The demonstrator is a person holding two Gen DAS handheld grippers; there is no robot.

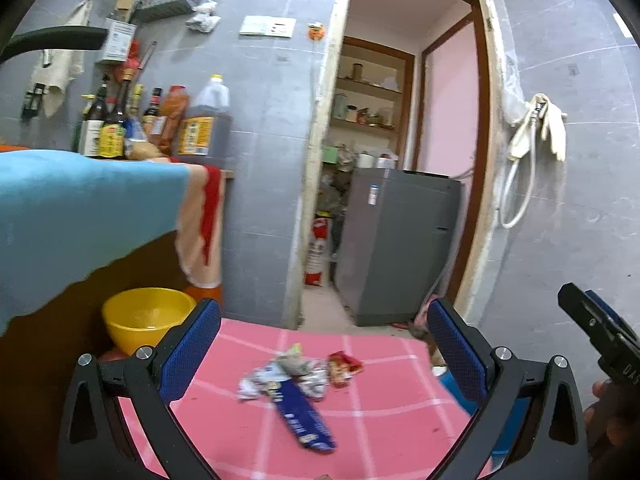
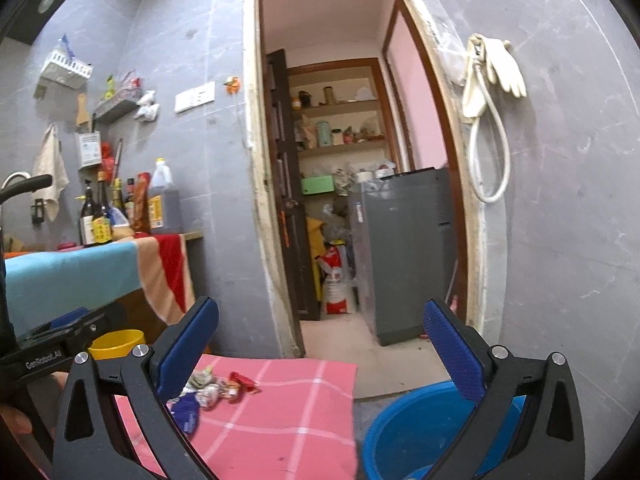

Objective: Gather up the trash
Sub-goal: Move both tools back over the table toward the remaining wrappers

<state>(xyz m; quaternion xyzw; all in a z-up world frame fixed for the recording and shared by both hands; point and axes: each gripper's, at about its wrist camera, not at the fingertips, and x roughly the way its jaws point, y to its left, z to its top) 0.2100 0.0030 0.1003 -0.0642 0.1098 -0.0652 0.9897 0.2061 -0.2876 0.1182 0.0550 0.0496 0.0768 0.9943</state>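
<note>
Gaping empty, both tools hover above wrappers (image 1: 298, 376) mid pink cloth (image 1: 380, 420), edges clear

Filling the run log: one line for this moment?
left gripper: open, empty | right gripper: open, empty | wrappers: on pink cloth | blue tub: beside

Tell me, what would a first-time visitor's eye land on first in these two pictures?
Probably the small heap of crumpled wrappers on the pink checked cloth, lying between the wide-open blue-padded fingers of the left gripper. Next comes the bright blue tub on the floor just right of the cloth, below the open right gripper. The yellow bowl on the left stands out too.
</note>
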